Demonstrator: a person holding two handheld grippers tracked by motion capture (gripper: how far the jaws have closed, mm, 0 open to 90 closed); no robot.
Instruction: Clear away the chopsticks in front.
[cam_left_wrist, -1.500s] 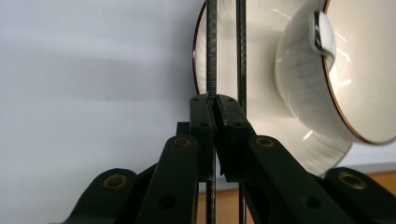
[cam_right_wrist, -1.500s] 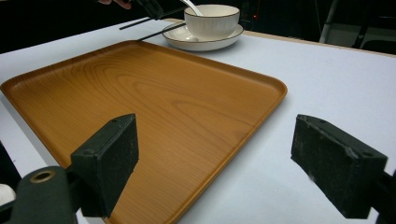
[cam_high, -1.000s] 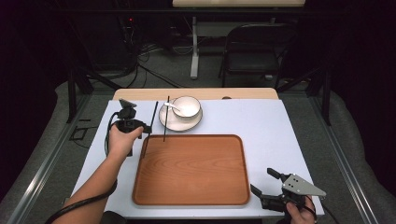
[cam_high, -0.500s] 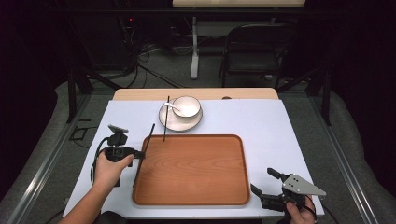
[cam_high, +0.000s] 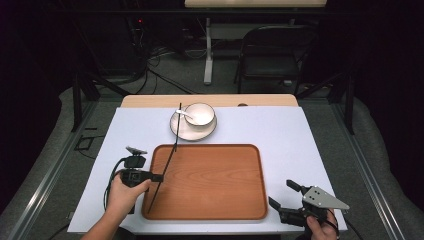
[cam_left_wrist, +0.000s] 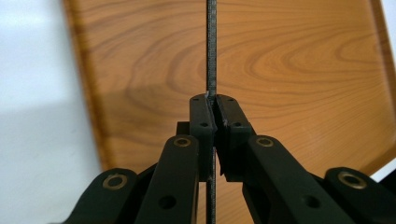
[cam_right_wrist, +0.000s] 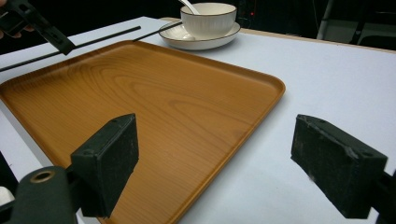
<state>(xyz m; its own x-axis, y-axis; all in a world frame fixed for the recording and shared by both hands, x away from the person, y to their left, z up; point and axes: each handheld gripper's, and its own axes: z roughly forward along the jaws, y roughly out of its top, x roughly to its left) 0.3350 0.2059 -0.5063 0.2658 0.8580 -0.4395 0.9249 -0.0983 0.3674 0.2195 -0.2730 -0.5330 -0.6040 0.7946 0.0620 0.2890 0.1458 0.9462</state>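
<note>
The right gripper (cam_high: 289, 198) sat idle at the near right, jaws wide apart. The left gripper (cam_high: 156, 177) pinched a thin black chopstick (cam_high: 167, 160) over the wooden tray's (cam_high: 210, 216) left edge. Held mid-length, the stick risked pivoting, its far end striking the saucer (cam_high: 178, 131) and bowl (cam_high: 201, 114).

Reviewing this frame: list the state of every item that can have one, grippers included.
Left gripper: shut on the chopstick.
Chopstick: held over the tray's left part, its far end near the saucer.
Second chopstick: lies by the saucer's left rim.
Right gripper: open, nothing between its jaws.
Tray: bare.
Bowl: upright on the saucer, spoon in it.
</note>
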